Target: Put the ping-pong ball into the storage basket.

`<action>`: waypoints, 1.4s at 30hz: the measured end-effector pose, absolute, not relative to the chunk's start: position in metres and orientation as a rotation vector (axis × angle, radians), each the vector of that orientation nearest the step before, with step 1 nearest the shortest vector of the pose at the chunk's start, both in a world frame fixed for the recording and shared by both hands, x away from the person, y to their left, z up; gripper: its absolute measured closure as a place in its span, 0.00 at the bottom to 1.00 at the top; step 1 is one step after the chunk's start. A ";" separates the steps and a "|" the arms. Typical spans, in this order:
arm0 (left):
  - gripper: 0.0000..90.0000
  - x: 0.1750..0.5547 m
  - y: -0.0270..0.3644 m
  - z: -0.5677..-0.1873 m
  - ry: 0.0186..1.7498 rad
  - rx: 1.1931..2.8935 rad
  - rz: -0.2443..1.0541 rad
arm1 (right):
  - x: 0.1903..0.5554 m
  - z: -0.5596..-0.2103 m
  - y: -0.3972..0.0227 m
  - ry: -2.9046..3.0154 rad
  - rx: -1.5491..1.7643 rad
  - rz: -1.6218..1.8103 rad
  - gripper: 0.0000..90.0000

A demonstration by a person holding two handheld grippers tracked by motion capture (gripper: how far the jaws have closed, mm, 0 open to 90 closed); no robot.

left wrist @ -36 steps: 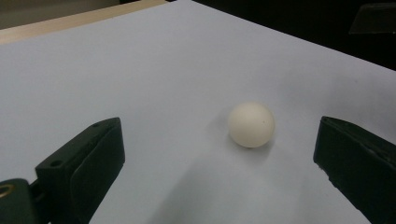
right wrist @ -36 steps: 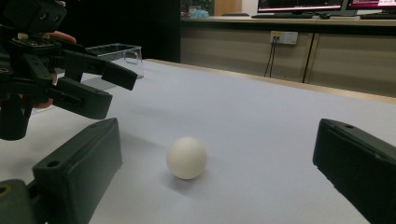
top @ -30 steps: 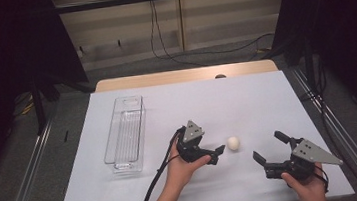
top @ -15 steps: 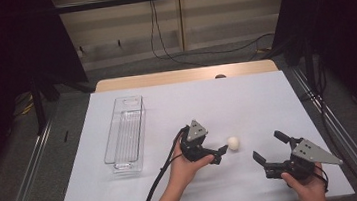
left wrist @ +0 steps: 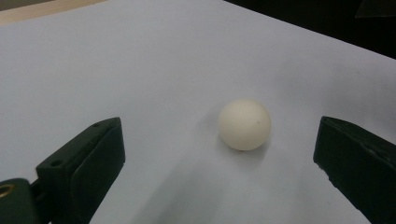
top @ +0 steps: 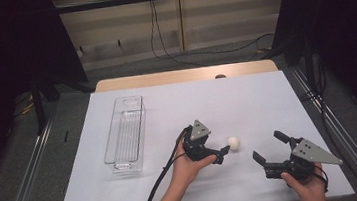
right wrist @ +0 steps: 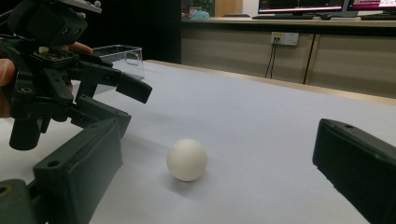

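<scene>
A small white ball lies on the white table sheet. My left gripper is open, and its tips reach the ball's left side. In the left gripper view the ball sits just ahead of the wide-apart jaws, nearer the right one. My right gripper stands open to the right of the ball, apart from it. The right gripper view has the ball ahead between its jaws, with the left gripper beyond on the left.
A clear plastic bin lies lengthwise on the left part of the sheet, and it appears again as the clear bin far off in the right gripper view. A wooden table edge runs along the back. Cables hang on the wall behind.
My left gripper has slid right toward the ball. The ball and the right gripper have stayed in place.
</scene>
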State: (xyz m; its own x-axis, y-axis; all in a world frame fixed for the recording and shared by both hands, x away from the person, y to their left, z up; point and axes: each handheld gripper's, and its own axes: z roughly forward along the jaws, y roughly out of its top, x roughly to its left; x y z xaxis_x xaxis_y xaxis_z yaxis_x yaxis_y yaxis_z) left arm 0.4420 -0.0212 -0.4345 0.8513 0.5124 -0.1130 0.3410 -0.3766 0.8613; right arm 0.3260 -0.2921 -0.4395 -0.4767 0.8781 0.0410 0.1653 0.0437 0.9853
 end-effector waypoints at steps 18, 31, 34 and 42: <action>0.03 0.445 -0.025 -0.435 0.627 1.997 0.195 | 0.326 -0.439 -0.292 1.711 1.055 1.486 0.01; 0.03 0.447 -0.027 -0.436 0.648 2.006 0.173 | 0.326 -0.438 -0.292 1.702 1.059 1.490 0.01; 0.03 0.447 -0.028 -0.436 0.644 2.018 0.168 | 0.326 -0.438 -0.292 1.703 1.056 1.493 0.01; 0.03 0.448 -0.033 -0.434 0.631 2.034 0.172 | 0.326 -0.438 -0.292 1.701 1.060 1.492 0.01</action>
